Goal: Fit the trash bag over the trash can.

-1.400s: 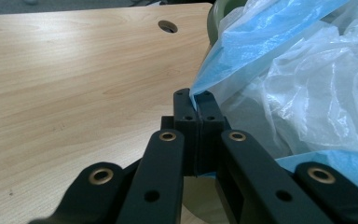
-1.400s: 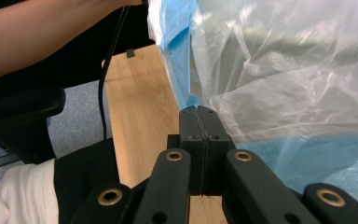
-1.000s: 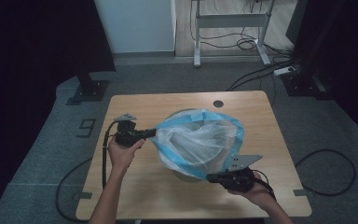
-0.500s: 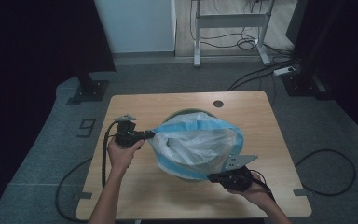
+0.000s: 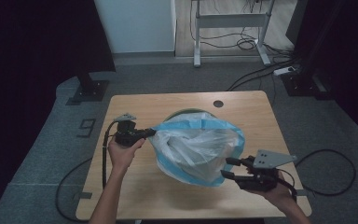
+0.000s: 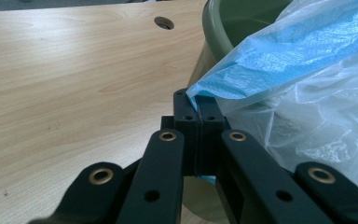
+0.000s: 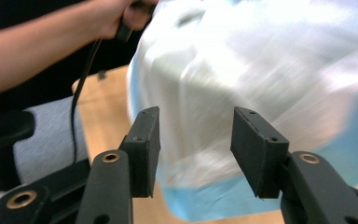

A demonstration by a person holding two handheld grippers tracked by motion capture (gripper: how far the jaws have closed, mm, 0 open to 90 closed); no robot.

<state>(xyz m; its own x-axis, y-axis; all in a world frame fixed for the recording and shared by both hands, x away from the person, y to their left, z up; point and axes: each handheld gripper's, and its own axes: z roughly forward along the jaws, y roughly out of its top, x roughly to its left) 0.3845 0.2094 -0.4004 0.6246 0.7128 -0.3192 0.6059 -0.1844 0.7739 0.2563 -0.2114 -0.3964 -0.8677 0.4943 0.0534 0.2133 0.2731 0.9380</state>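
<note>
A clear plastic bag with a blue rim (image 5: 198,147) hangs over a green bin (image 5: 184,113) at the middle of the wooden table (image 5: 135,198). My left gripper (image 5: 150,133) is shut on the bag's blue edge (image 6: 242,74) at its left side, next to the green bin (image 6: 223,28). My right gripper (image 5: 228,168) stands open at the bag's near right side, its jaws apart and nothing between them. In the right gripper view the bag (image 7: 261,79) is blurred just beyond the fingertips (image 7: 148,140).
A round cable hole (image 5: 218,103) sits near the table's far edge. Cables trail from both grippers over the table's sides to the grey floor. A desk frame (image 5: 228,28) and dark stands rise behind the table.
The bag's rim has spread wider and lower over the bin. My right gripper has let go of the bag and drawn slightly back to the right. The left gripper keeps its hold.
</note>
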